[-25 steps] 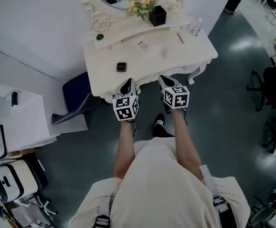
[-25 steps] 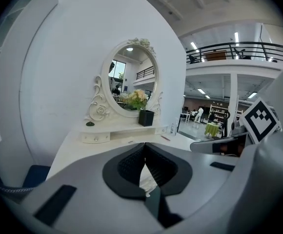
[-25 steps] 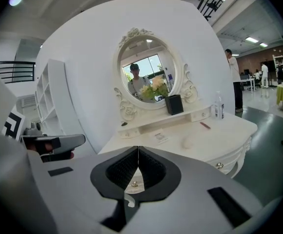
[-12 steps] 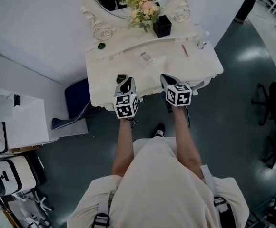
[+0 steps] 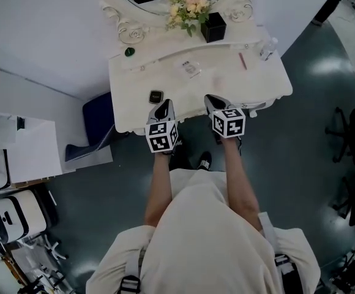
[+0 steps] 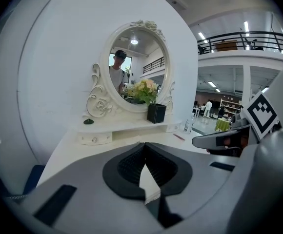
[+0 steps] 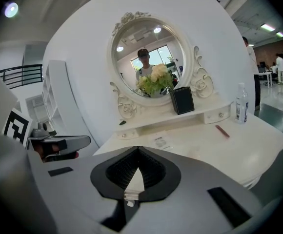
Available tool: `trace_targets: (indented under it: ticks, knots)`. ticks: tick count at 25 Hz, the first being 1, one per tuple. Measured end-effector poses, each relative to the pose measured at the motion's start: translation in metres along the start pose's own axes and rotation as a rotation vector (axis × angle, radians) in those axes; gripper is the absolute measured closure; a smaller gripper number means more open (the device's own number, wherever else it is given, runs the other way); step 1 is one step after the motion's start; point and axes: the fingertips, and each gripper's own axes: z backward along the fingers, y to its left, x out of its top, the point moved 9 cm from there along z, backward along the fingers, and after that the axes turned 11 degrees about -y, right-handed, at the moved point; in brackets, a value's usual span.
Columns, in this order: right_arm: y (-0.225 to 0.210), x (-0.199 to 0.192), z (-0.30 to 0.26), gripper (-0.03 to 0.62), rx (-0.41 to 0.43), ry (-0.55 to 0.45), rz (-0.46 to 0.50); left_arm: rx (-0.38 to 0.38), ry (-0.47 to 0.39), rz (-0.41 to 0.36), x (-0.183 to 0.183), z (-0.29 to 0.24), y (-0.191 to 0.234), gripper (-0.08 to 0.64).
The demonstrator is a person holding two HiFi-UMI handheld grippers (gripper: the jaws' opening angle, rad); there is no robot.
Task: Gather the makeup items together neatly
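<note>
Both grippers hang at the front edge of the table, jaws pressed together with nothing between them, the left gripper and right gripper pointing toward the mirror. The makeup items lie scattered ahead of them. The compact sits just beyond the left gripper's tip and a little to its left, so the left hand is plainly nearer to it (that gripper's own view does not show it, since it is hidden under the jaws). The packet lies farther back, between the lines of the two grippers. The red stick lies back and to the right of the right gripper, its long axis running roughly front to back. The bottle stands near it at the right rear corner, so both suit the right hand. A small dark item rests apart on the raised shelf at the left. Nothing stands on the tabletop between grippers and items. The black vase stands behind on the shelf. Either gripper would probably have to open before taking anything.
</note>
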Motion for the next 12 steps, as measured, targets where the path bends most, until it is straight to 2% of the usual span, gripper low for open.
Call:
trace_targets:
  ticks: [3,12]
  knots:
    - [-0.005,0.0,-0.011,0.549,-0.022,-0.014,-0.026,-0.018,0.029,-0.005,-0.007,-0.013,0.004,0.545]
    - [-0.01,0.024,-0.051,0.549,-0.058,-0.019,0.025,-0.043,0.017,0.014,0.006,-0.055,0.034,0.545]
